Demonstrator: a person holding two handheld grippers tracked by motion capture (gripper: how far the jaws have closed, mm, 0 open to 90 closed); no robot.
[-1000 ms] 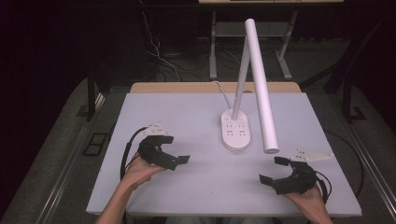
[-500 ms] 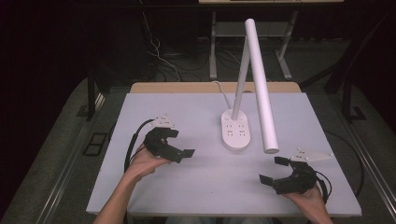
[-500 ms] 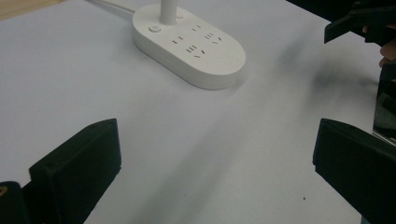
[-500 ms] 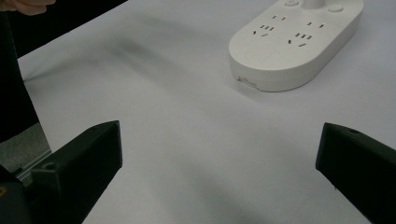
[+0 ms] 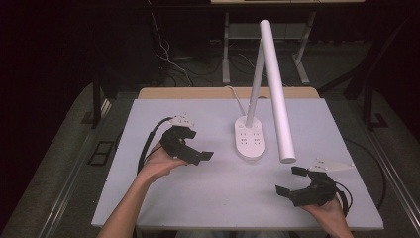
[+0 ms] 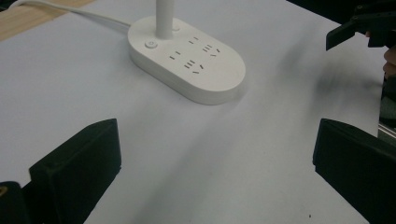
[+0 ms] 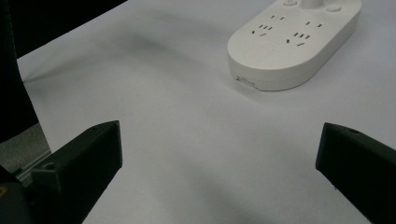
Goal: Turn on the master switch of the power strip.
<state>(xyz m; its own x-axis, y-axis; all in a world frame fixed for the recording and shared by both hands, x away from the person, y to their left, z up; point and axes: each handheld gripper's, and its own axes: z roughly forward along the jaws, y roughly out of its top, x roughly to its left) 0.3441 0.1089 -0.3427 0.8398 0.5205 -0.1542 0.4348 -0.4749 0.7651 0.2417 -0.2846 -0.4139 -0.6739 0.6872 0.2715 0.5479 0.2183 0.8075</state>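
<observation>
From above, the lamp (image 5: 252, 141) is standing mid-table (image 5: 198, 198), the left gripper (image 5: 200, 154) hovering just left of its base and the right gripper (image 5: 292, 179) near the front right. Along the left gripper's spread jaws the lamp base is lying ahead; the right gripper's jaws are gaping too, the base off upper right.

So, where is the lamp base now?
In the high view, the lamp base stands mid-table, between the left gripper and the right gripper.
</observation>
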